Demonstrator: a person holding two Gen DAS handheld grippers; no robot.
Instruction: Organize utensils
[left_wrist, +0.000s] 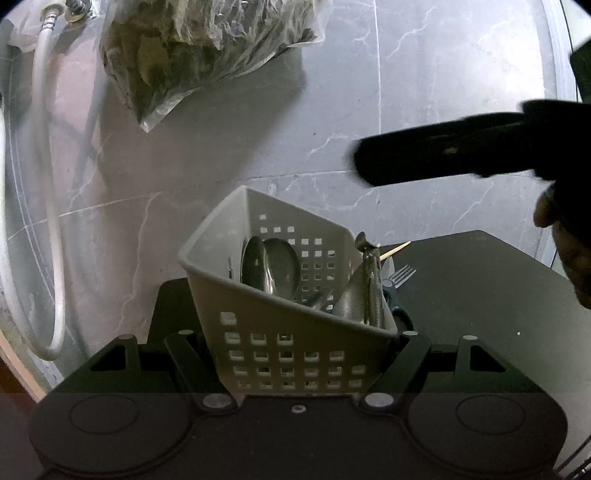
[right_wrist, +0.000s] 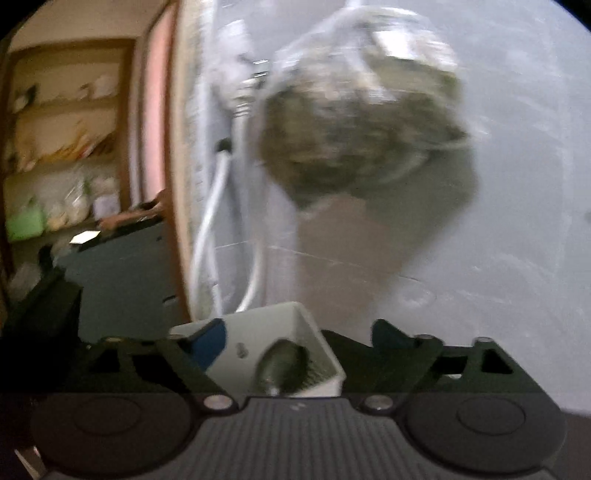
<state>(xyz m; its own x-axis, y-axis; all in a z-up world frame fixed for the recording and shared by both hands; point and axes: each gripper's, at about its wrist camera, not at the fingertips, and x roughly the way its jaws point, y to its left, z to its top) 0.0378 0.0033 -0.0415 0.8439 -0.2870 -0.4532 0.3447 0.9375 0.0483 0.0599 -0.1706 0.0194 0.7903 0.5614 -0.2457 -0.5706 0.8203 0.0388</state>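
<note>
A white perforated utensil basket (left_wrist: 280, 354) sits between the fingers of my left gripper (left_wrist: 295, 365), which is shut on its lower wall and holds it tilted. Inside it are metal spoons (left_wrist: 275, 267) and a metal tong-like utensil (left_wrist: 371, 291). A fork (left_wrist: 400, 276) and a thin wooden stick (left_wrist: 397, 248) lie on the black surface (left_wrist: 480, 295) behind the basket. My right gripper (left_wrist: 424, 158) shows as a dark blurred shape above and to the right of the basket. In the blurred right wrist view the basket (right_wrist: 280, 354) with a spoon (right_wrist: 280, 363) lies below my right gripper (right_wrist: 295, 365), whose fingers stand apart.
A clear plastic bag of dried leaves (left_wrist: 207, 55) hangs on the grey marble wall (left_wrist: 424, 74), also seen in the right wrist view (right_wrist: 362, 122). A white hose (left_wrist: 51, 221) hangs at the left. A doorway with shelves (right_wrist: 66, 147) shows far left.
</note>
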